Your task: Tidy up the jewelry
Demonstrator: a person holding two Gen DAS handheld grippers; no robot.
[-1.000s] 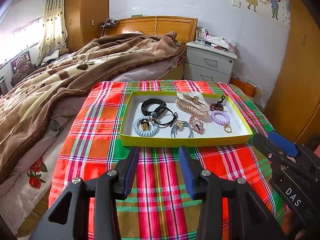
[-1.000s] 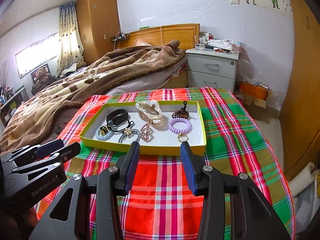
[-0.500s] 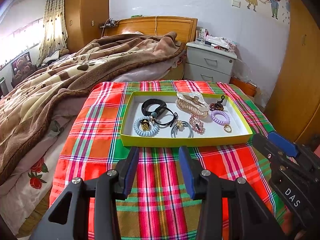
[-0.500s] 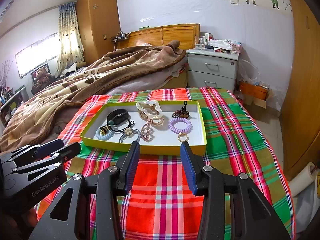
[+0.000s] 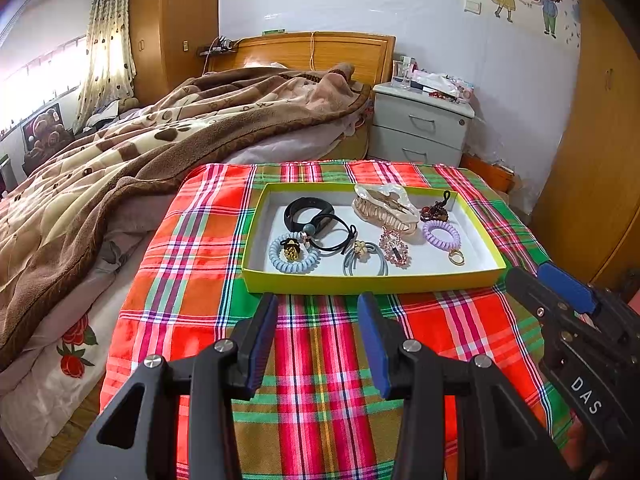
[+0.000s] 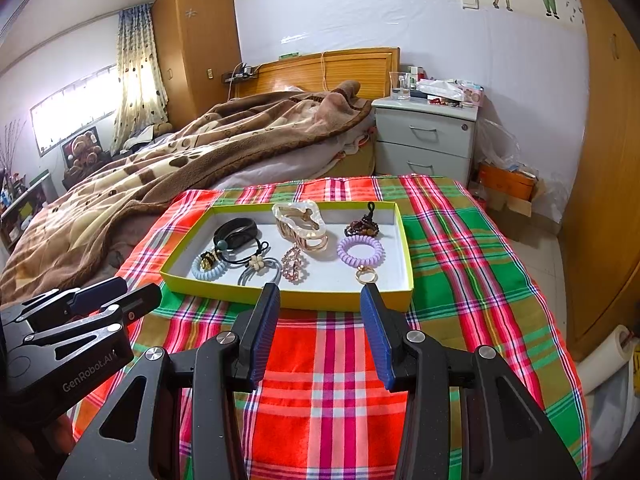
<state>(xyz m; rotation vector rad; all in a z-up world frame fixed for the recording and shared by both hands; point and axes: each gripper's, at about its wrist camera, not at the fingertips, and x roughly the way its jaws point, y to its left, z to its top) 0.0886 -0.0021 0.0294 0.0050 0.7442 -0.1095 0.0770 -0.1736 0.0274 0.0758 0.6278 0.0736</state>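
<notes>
Nearest the cameras, the left gripper (image 5: 318, 314) and the right gripper (image 6: 320, 306) both hang over the plaid cloth (image 5: 320, 360) with their fingers spread wide and nothing between them, just short of the tray's near wall.

Beyond them sits the yellow-green tray (image 6: 288, 300), holding all the jewelry in view: a pale blue coil tie (image 5: 294, 256), a grey tie with a flower (image 5: 366, 262), a pink beaded piece (image 5: 394, 250), a gold ring (image 6: 366, 276), a lilac coil tie (image 6: 360, 251), black ties with a black band (image 5: 308, 214), a pearly claw clip (image 6: 300, 226) and a dark beaded charm (image 6: 362, 228). Several overlap on the left; the right side lies more spaced.

This fits either a tray awaiting sorting or one just filled, so I cannot judge the step. Any reach inside calls for clearing the wall and pinching 1 piece apart from its neighbours.
</notes>
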